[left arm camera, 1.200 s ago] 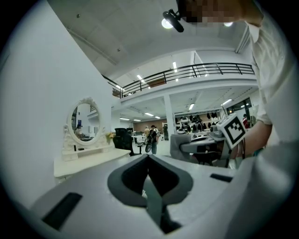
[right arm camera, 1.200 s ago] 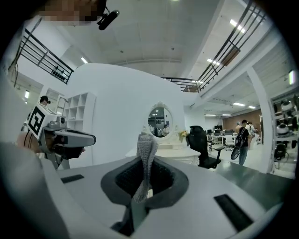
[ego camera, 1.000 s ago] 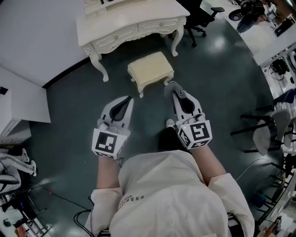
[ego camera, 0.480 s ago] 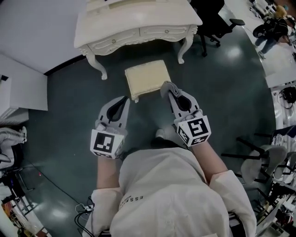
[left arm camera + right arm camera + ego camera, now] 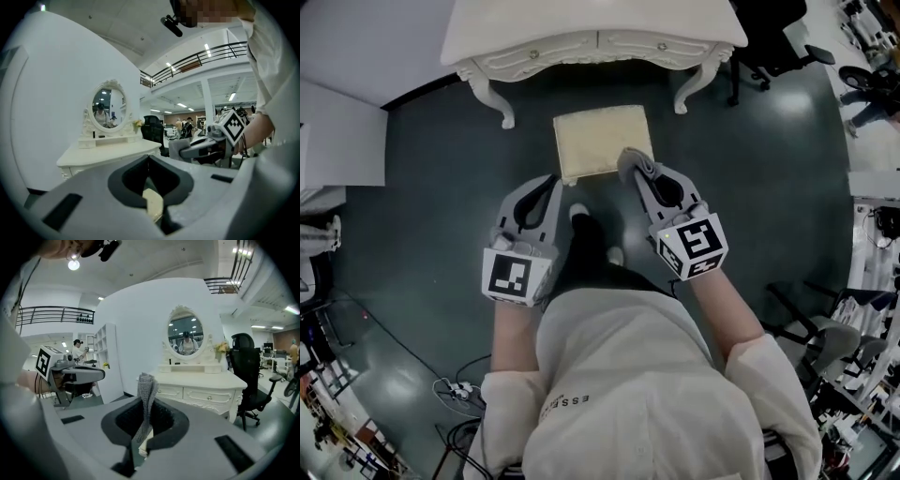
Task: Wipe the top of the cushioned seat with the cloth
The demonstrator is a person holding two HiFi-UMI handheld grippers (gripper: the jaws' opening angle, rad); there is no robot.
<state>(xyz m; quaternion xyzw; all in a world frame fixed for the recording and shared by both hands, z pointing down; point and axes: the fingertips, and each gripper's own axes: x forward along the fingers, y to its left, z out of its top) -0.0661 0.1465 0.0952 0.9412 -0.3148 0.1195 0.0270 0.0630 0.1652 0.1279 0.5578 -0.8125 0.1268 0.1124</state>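
The jaws of the right gripper pinch the grey cloth over the near edge of the cushioned seat; those of the left gripper are pressed together, empty. The grey cloth is bunched, so I think it may slip out when dragged, or wipe only a narrow strip.

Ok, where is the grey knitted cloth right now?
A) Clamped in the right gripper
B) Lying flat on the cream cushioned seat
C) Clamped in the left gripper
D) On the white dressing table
A: the right gripper view shows the grey knitted cloth pinched upright between the jaws of the right gripper, while the left gripper is shut on nothing.
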